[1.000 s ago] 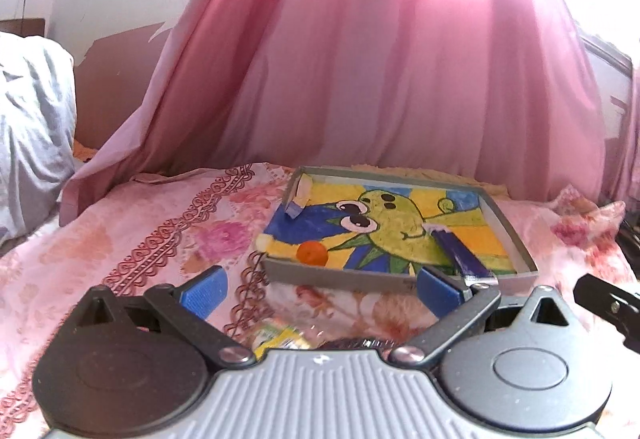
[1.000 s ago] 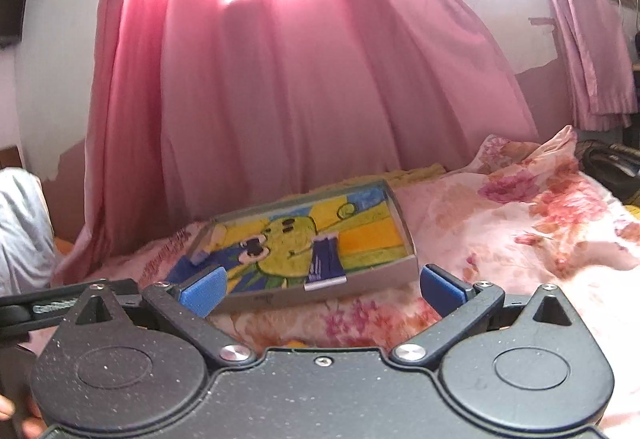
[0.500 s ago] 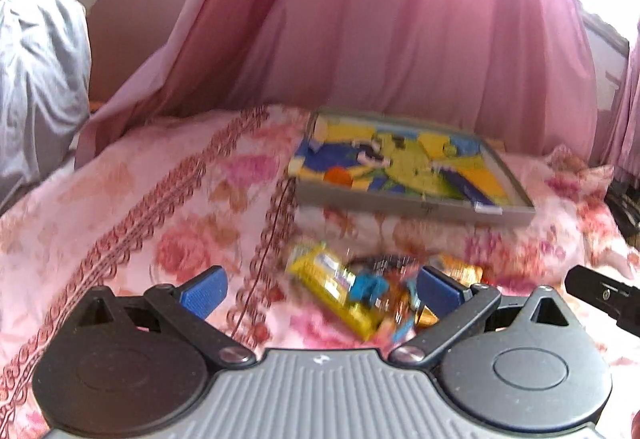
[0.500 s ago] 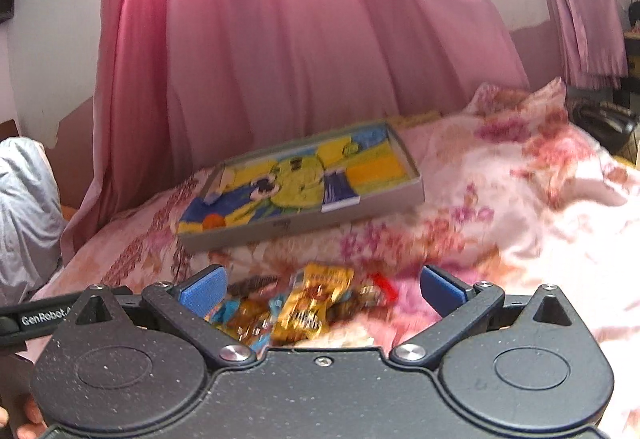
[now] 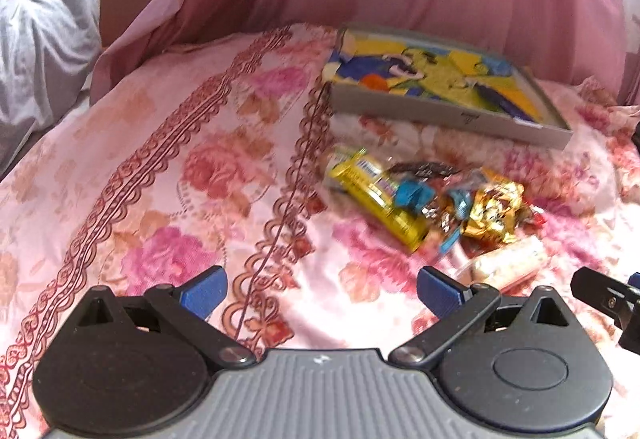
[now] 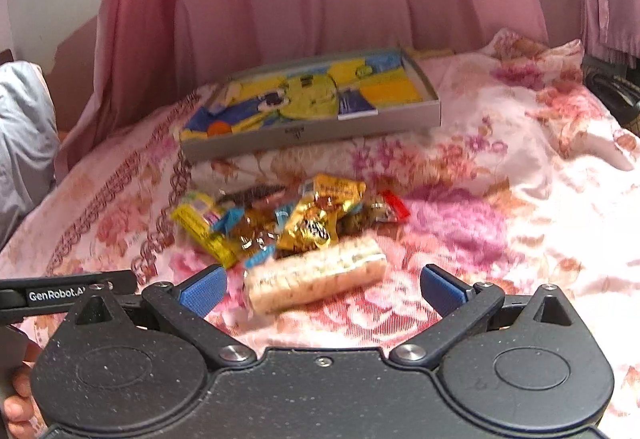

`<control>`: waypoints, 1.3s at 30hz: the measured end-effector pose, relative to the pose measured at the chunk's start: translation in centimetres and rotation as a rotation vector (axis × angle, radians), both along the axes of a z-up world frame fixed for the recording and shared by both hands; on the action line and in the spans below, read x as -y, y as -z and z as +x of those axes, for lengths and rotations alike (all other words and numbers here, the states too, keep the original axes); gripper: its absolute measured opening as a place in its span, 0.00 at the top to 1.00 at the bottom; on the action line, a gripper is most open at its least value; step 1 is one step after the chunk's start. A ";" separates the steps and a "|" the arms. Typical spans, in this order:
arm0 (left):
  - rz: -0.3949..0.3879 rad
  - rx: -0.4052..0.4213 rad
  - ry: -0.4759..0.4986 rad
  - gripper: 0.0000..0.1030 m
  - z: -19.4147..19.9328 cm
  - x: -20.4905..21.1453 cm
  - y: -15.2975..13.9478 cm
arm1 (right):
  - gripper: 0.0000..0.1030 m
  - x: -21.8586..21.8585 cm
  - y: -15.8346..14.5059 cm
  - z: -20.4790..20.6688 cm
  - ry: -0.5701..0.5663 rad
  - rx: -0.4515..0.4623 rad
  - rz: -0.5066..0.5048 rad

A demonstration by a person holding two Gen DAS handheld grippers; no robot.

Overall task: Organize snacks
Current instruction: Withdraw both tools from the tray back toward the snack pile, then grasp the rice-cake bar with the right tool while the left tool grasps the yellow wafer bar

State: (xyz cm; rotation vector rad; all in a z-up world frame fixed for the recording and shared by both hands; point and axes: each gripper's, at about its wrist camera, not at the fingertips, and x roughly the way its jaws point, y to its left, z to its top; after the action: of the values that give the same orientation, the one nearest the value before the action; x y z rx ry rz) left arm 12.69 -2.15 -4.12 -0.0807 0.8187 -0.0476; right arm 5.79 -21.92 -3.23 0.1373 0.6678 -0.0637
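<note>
Since half a second ago both my views have tipped further down: the snack pile (image 6: pixel 280 223) now sits in the middle of each picture, and the tray (image 6: pixel 312 131) has slid toward the top. The pale roll of biscuits (image 6: pixel 316 279), before hidden under my right tool, now lies in plain sight just ahead of it.

My left gripper (image 5: pixel 320 289) has its jaws spread wide and holds nothing; it hovers over the flowered bedsheet (image 5: pixel 160 159), with the pile ahead and to its right. My right gripper (image 6: pixel 322 287) is equally wide and empty, and the roll lies near its opening, slightly left of centre.

I judge that the sorting has only begun: this is the approach to a first pick. The next move asks me to bring the right jaws down around the roll and close gently, because biscuits may crack.

The grey tray stands beyond the pile, well apart from it. Its bottom carries a yellow and blue cartoon picture. In it I see a dark blue packet (image 6: pixel 354 105) near the front wall and a small orange thing (image 6: pixel 218 128) near the left corner; other contents I cannot tell. The yellow wrapper (image 5: pixel 372 195), the golden packet (image 5: pixel 494 211) and the rest wait on the bed.
</note>
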 end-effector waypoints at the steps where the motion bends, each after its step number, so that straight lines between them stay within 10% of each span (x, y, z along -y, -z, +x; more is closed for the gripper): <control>1: 0.004 -0.010 -0.006 0.00 0.1 -0.1 0.0 | 0.01 0.0 0.2 0.2 0.000 -0.011 -0.001; 22: 0.032 -0.111 0.098 0.00 6.3 0.5 0.5 | 0.01 0.2 2.6 4.2 0.014 -0.118 0.055; 31: -0.180 -0.135 0.035 0.01 10.2 -0.5 2.9 | 0.01 1.3 4.6 7.9 0.147 -0.148 0.149; 39: -0.151 -0.124 -0.006 0.01 12.0 0.3 4.9 | 0.01 0.9 6.8 10.9 0.204 -0.187 0.160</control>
State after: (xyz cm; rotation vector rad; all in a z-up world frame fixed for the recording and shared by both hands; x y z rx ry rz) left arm 24.73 -2.49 -9.06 -0.2310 0.9380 -0.0993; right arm 16.66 -22.86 -10.04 0.3566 0.8446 -0.2214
